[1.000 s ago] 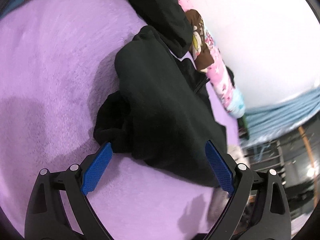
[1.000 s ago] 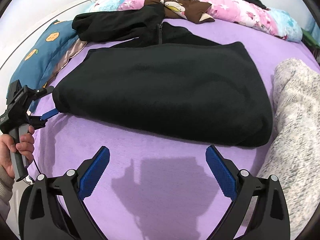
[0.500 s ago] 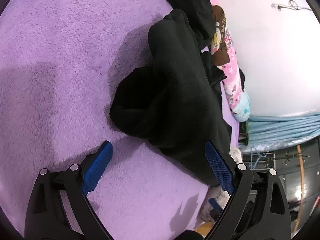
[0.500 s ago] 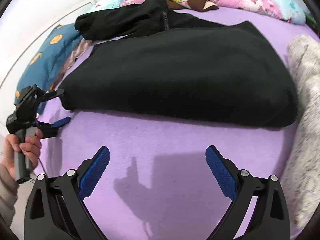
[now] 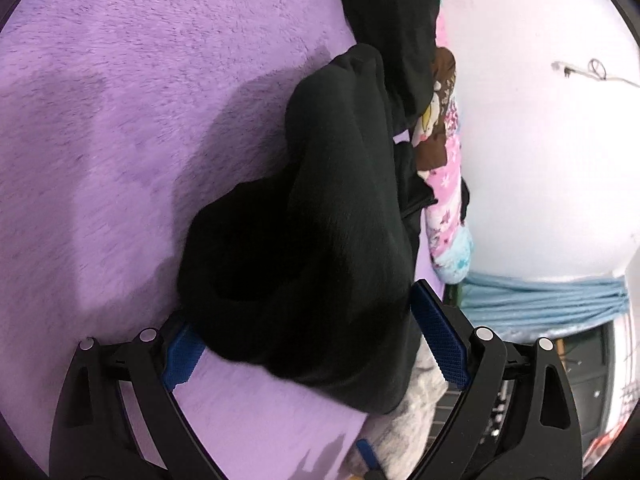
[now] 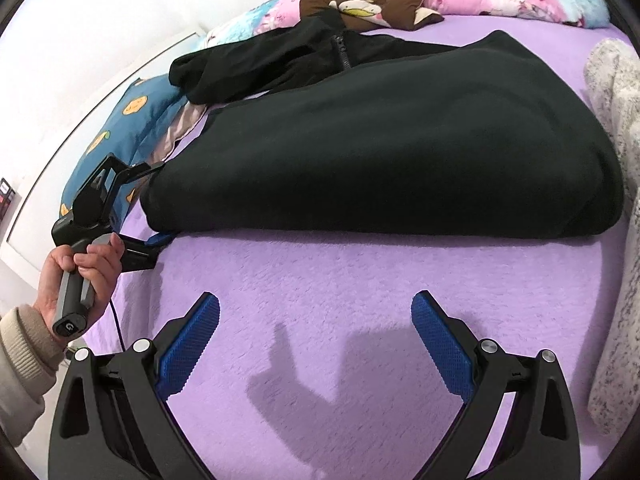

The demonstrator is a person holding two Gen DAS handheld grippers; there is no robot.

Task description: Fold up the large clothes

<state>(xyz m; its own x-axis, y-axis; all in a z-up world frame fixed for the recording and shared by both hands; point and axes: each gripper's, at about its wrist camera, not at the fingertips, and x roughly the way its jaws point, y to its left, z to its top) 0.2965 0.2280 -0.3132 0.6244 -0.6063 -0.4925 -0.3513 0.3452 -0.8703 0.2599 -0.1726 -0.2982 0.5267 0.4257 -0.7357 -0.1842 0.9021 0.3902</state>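
Fleece (image 6: 400, 148) folded once on bed (image 6: 320, 300); left gripper (image 5: 312, 344) open around its corner; right gripper (image 6: 316, 340) open, empty; further folds remain.

Black fleece garment (image 6: 384, 144) lies folded flat on the purple bed cover (image 6: 320, 280), long axis across the right wrist view. Zippered collar (image 6: 340, 50) at the far side. Near edge forms a thick rounded fold. Left corner (image 5: 288, 264) bunched, lifted, sitting between the open jaws of the left gripper (image 5: 316, 340).
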